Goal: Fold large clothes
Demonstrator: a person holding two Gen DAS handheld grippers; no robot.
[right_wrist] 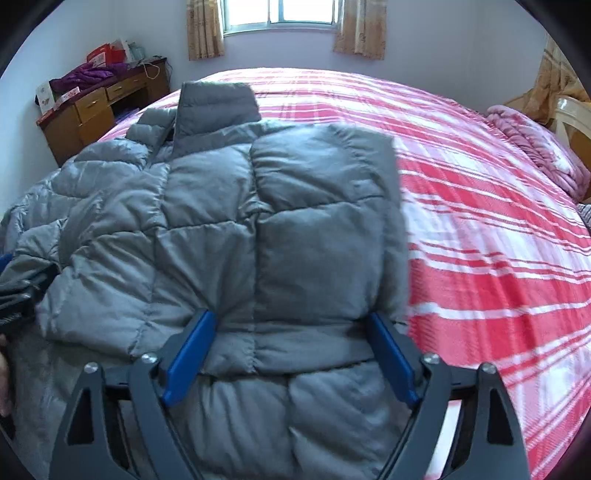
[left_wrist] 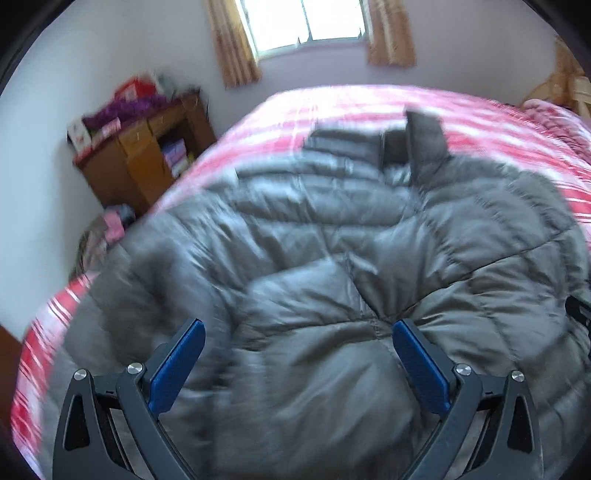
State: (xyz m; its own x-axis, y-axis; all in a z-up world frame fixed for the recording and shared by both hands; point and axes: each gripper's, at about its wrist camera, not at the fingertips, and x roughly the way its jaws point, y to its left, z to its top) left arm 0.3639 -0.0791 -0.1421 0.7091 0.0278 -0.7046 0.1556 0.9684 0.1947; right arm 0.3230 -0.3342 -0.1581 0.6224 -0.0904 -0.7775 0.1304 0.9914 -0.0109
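Observation:
A grey quilted puffer jacket [left_wrist: 332, 236] lies spread on the bed, its collar at the far end; the left wrist view is blurred. My left gripper [left_wrist: 298, 328] is open, hovering just above the jacket's near part, nothing between its blue pads. In the right wrist view the jacket [right_wrist: 229, 229] has its right side folded over the middle, collar [right_wrist: 216, 101] upright at the far end. My right gripper [right_wrist: 289, 319] is open over the jacket's lower hem band, empty. The left gripper's dark body shows at the left edge of the right wrist view [right_wrist: 16, 295].
The bed has a red and white striped cover [right_wrist: 480, 229]. A pink blanket [right_wrist: 532, 147] lies at its far right. A wooden desk [right_wrist: 92, 107] with purple clothing and boxes stands at the back left under a curtained window [right_wrist: 280, 14].

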